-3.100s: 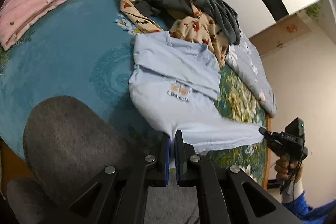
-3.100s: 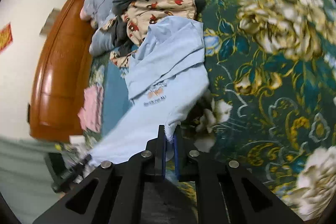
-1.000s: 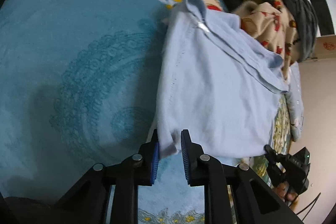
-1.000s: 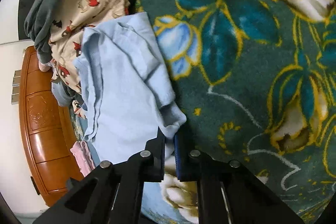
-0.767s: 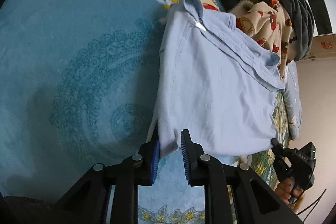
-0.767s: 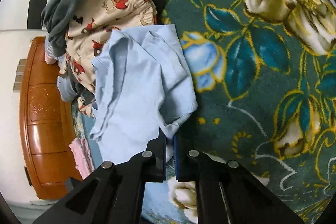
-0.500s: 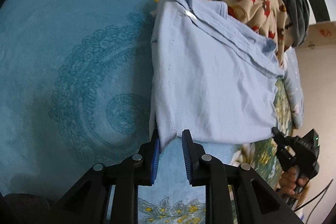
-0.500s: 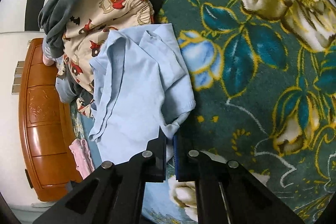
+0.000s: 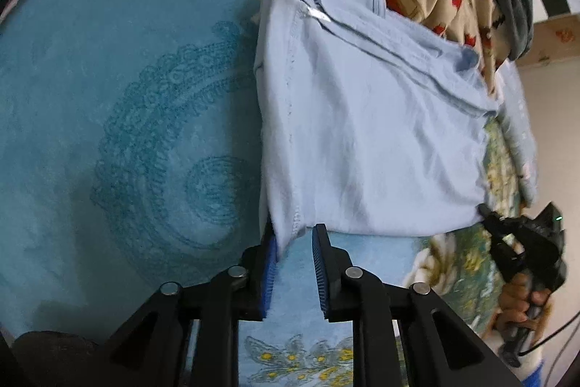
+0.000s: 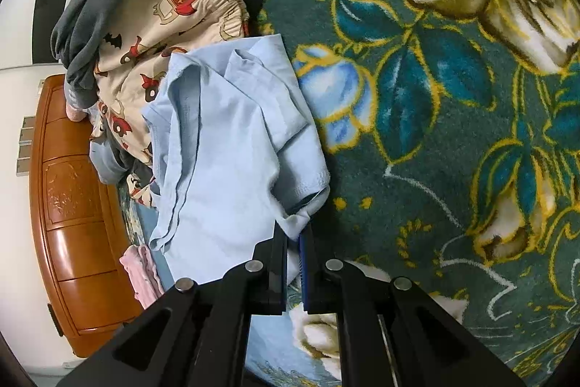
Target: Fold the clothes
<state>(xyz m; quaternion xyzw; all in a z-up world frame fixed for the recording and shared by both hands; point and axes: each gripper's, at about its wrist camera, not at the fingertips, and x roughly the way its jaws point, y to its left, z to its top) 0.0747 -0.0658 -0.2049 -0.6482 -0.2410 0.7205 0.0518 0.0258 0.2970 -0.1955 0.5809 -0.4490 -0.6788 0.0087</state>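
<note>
1. My left gripper [image 9: 293,236] is parted, with a clear gap between its blue pads [image 9: 271,272]. The near corner of the shirt [image 9: 366,133] hangs into that gap and lies against the left pad only, so nothing is clamped there.
2. My right gripper [image 10: 294,242] is pinched almost shut on the shirt's other near corner [image 10: 297,223]; the cloth bunches where it enters the fingers.
3. The shirt, pale blue, lies folded over on the blanket [image 9: 119,89] (a teal one with big flowers on its darker side). Its near edge runs between my two grippers, and a folded band crosses its far end.
4. From the left view, my right gripper [image 9: 487,218] shows at the shirt's far corner, with my hand [image 9: 522,300] wrapped around its handle.
5. Just past the shirt sits a pile [image 10: 166,9] of unfolded clothes: a cream piece printed with red cars and black bats, and a dark grey one draped over it. The shirt's far end touches the cream piece.
6. A pink garment [image 10: 143,274] lies near the wooden board [image 10: 69,205] (it shows at the lower left in the right view), apart from the shirt.
7. A pale grey cloth [image 9: 518,140] lies along the blanket's right edge in the left view, just beyond the shirt.
</note>
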